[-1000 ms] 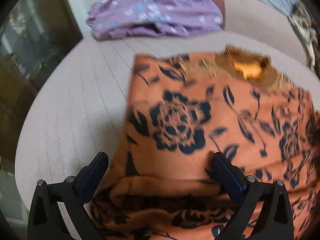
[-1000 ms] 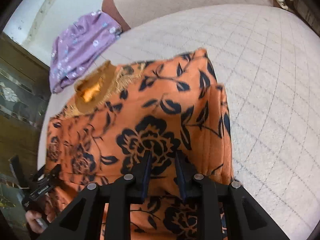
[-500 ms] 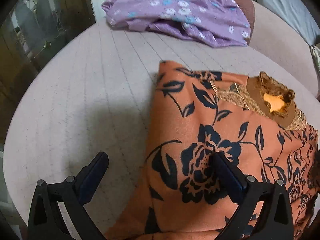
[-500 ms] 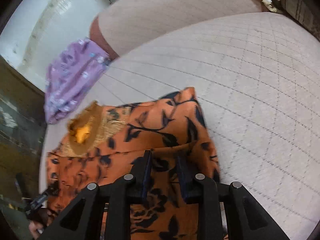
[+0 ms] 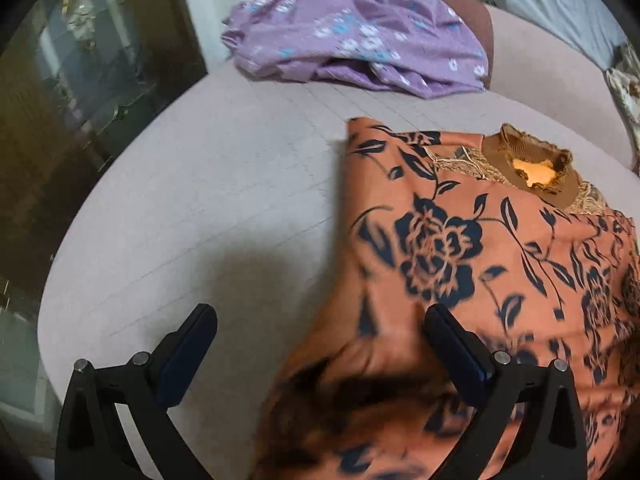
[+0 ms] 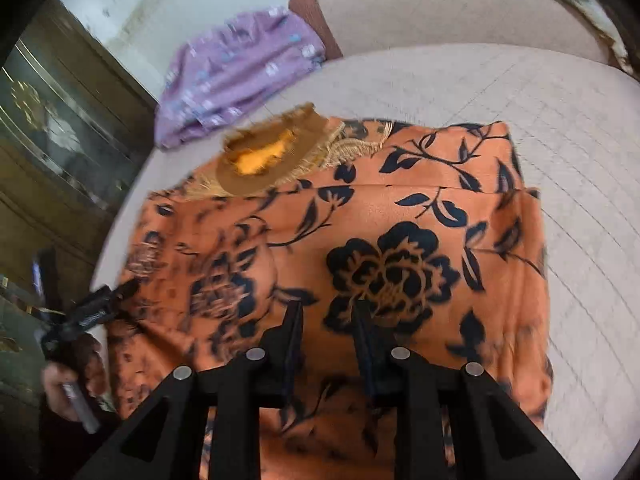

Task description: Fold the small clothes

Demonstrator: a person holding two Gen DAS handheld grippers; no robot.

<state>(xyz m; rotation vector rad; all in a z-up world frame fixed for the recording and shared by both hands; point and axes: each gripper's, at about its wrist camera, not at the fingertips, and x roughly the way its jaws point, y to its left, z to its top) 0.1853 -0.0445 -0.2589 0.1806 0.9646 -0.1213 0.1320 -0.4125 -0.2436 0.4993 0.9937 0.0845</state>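
An orange garment with dark blue flowers (image 5: pixel 460 240) lies spread on a pale quilted cushion (image 5: pixel 200 200), its brown frilled collar (image 5: pixel 528 164) at the far side. My left gripper (image 5: pixel 320 332) hangs open and wide over the garment's near left edge; its right finger (image 5: pixel 452 344) is above the cloth and its left finger is above bare cushion. In the right wrist view my right gripper (image 6: pixel 328 316) sits low on the same garment (image 6: pixel 400 220) just below a big flower, its jaws narrow with orange cloth between them.
A crumpled purple flowered garment (image 5: pixel 360 40) lies at the cushion's far edge. A dark glass-fronted cabinet (image 5: pixel 72 80) stands to the left. A hand (image 6: pixel 64 380) holds the left gripper's handle at the garment's left side. Bare cushion (image 6: pixel 580 200) stretches to the right.
Both views swung away and back within the second. The left gripper has stayed open and ends further left of the garment than a second ago. The right jaws have kept their narrow gap.
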